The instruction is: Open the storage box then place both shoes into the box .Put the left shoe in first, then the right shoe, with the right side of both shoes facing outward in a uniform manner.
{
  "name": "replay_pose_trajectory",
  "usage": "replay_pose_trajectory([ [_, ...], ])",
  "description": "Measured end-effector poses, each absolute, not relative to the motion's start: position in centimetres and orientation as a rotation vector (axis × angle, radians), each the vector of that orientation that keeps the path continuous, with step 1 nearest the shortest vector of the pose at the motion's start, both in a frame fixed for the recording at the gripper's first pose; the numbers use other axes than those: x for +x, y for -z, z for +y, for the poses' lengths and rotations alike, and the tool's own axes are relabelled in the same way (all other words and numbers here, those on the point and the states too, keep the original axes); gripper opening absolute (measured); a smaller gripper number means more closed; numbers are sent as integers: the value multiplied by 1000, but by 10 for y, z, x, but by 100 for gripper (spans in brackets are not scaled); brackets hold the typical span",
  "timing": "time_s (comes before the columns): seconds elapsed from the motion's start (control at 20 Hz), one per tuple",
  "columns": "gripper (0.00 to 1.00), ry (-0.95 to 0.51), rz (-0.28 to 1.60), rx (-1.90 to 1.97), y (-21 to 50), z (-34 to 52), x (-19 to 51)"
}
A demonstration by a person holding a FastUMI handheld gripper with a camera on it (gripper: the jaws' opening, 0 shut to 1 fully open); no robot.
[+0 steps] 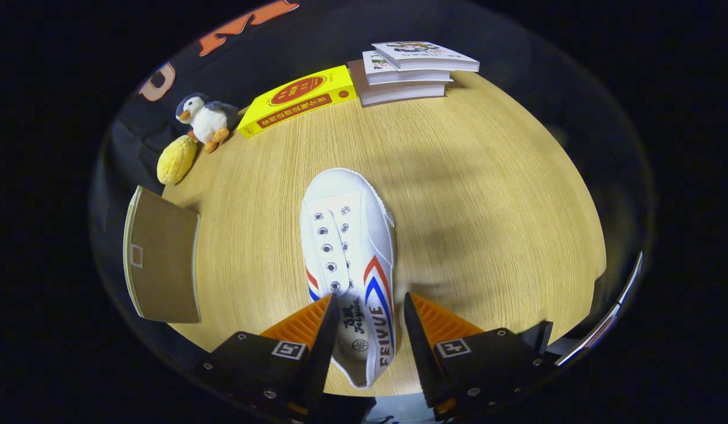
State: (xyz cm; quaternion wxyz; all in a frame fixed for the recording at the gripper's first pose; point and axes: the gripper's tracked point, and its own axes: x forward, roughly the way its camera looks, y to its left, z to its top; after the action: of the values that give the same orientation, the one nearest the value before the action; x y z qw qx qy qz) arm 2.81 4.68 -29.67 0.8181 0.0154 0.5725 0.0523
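A white canvas shoe (pixel 347 247) with red and blue stripes on its side lies on the wooden table (pixel 487 206), toe pointing away from me. Its heel end sits between the fingers of my gripper (pixel 369 301). The gripper is open: the left finger (pixel 316 330) is close against the shoe's side, and the right finger (pixel 425 330) stands a little off the striped side. A brown cardboard box (pixel 163 259) lies at the table's left edge, to the left of the shoe and the fingers.
Beyond the shoe, at the table's far edge, lie a yellow book (pixel 296 100) and a stack of books (pixel 408 70). A plush penguin (pixel 203 121) and a yellow soft toy (pixel 176 159) sit at the far left corner. Bare tabletop lies right of the shoe.
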Motion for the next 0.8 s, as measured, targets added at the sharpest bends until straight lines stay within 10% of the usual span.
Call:
replay_pose_trajectory([
  [0.55, 31, -176, 1189, 39, 310, 48, 34],
  [0.7, 1, -132, 1143, 161, 307, 46, 34],
  [0.8, 0, -142, 1113, 192, 303, 49, 32],
])
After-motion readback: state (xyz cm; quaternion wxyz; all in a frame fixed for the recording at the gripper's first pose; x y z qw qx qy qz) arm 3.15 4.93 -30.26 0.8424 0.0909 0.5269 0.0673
